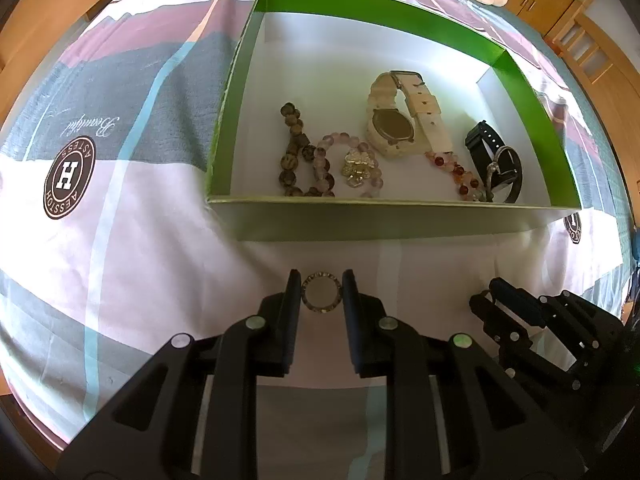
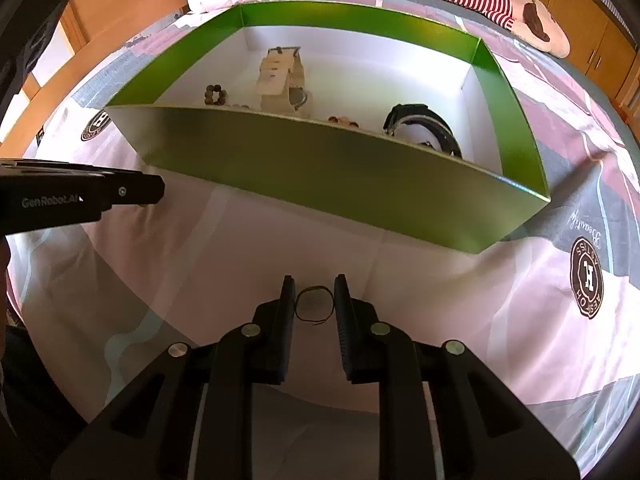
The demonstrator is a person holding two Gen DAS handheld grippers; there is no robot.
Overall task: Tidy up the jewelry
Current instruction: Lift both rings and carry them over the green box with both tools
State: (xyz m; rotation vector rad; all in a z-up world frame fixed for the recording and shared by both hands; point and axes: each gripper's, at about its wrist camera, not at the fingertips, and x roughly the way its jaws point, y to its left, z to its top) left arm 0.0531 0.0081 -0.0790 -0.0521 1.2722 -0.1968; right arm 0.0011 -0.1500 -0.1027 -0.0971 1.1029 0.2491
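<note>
With the left gripper (image 1: 321, 294) pinching the small studded metal ring (image 1: 321, 293) and the right gripper (image 2: 315, 305) clenched on the thin dark wire loop (image 2: 315, 305), both just before the green-walled cardboard box (image 1: 384, 216), we should lift each clear over its near wall before letting go inside.

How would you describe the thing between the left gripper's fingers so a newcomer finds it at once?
Start at the green box on the bedspread. On the cloth just in front of its near wall, the left gripper clasps a small ring. Unlike the watches and bead bracelets, it lies outside the box, a thin studded circle.
</note>
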